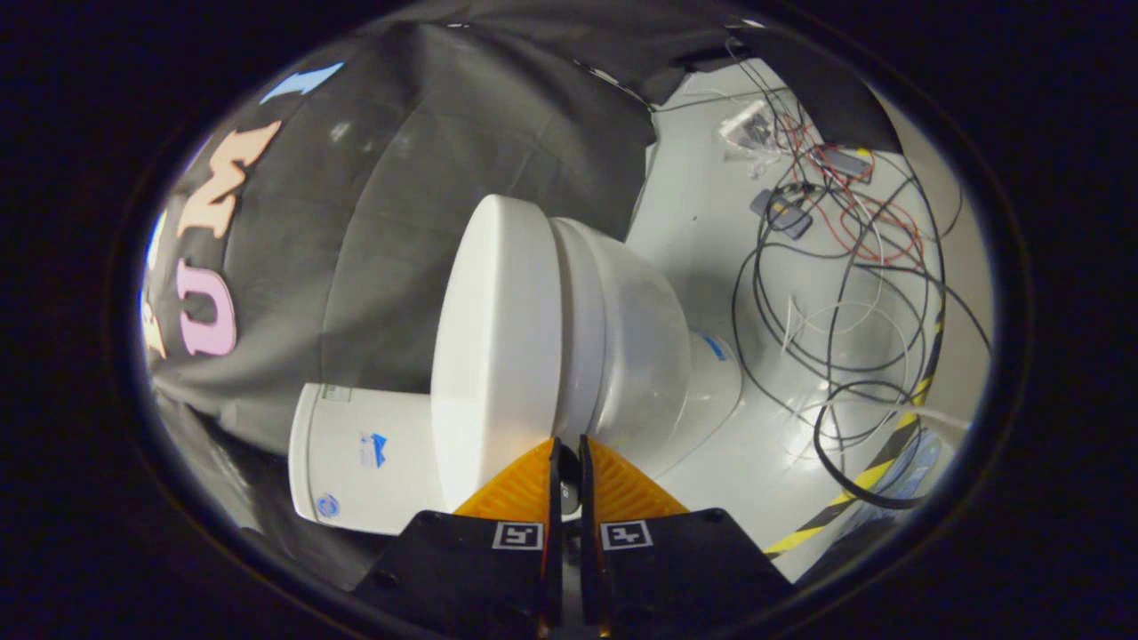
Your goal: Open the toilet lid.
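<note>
A white toilet appears rolled sideways in the gripper view. Its lid point(498, 347) lies flat against the seat and bowl point(640, 347), so it is down. The tank point(364, 462) stands behind the lid against the black cloth wall. My gripper point(569, 442) is shut, with only a thin dark slit between the two fingers and nothing visibly held. The fingertips sit right at the front rim of the toilet, where the lid's edge meets the seat. Whether they touch the rim is hidden by the fingers themselves.
A tangle of black, white and red cables point(845, 293) with small electronic parts lies on the pale floor point(702, 240) beside the bowl. A yellow-and-black tape strip point(853, 484) runs along the floor's edge. The black cloth wall hangs close behind the tank.
</note>
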Demonstrator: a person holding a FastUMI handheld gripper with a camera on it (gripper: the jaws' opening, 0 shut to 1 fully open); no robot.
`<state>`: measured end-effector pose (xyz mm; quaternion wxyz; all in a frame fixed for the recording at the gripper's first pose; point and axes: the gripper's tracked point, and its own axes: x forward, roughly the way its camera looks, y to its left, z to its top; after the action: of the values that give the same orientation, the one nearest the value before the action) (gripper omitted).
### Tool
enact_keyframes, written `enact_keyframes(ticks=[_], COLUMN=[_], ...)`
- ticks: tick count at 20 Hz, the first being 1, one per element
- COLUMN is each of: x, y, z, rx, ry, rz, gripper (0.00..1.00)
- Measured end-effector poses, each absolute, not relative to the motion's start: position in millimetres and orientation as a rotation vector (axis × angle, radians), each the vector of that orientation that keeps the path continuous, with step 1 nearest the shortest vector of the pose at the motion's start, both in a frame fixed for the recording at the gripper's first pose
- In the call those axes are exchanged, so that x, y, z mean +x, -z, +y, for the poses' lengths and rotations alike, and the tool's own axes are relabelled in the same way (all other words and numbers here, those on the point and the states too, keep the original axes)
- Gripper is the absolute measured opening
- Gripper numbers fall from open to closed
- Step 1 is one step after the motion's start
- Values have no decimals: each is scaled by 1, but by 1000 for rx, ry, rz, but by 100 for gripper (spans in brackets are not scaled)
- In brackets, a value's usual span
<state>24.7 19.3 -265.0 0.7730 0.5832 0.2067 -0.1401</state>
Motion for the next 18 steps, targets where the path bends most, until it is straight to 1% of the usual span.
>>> enact_keyframes(ticks=[4,14,18], x=[26,22,23], y=[266,268,270], z=[24,35,32], rx=[1352,1319,1253], ry=[245,206,264], rz=[400,425,446], gripper=[8,8,9])
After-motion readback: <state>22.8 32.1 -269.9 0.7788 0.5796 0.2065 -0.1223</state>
